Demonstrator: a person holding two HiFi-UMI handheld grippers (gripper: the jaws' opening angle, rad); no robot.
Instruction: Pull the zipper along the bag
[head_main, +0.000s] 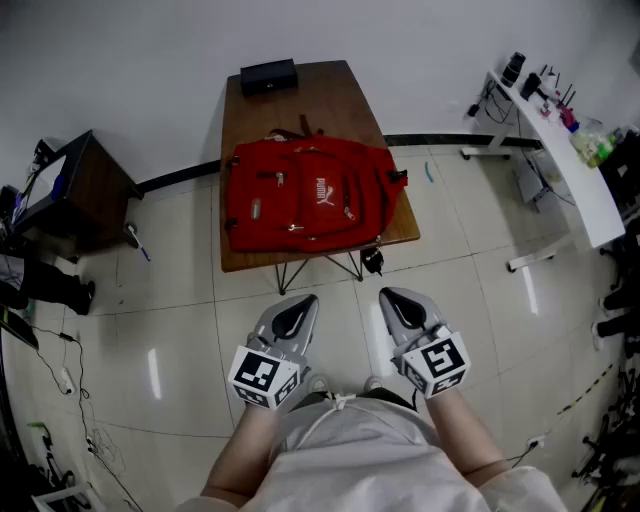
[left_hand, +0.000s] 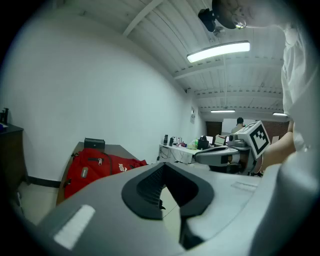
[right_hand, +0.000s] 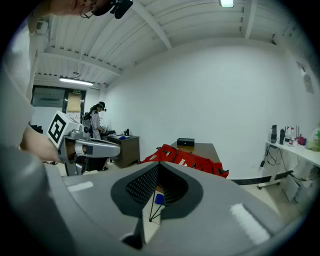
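Note:
A red backpack (head_main: 305, 195) lies flat on a wooden table (head_main: 345, 100), with zippers running across its front. Both grippers hang over the tiled floor, well short of the table's near edge and close to the person's body. My left gripper (head_main: 298, 308) is shut with nothing between its jaws, and so is my right gripper (head_main: 396, 300). In the left gripper view the closed jaws (left_hand: 164, 172) point toward the backpack (left_hand: 97, 167), with the right gripper (left_hand: 220, 155) beside them. The right gripper view shows its shut jaws (right_hand: 159, 170), the backpack (right_hand: 187, 160) beyond, and the left gripper (right_hand: 95, 147).
A black box (head_main: 268, 76) sits at the table's far end. The table stands on thin wire legs (head_main: 320, 268). A dark cabinet (head_main: 75, 190) stands at the left, a white desk (head_main: 560, 150) with small items at the right. A person (right_hand: 95, 117) stands far back.

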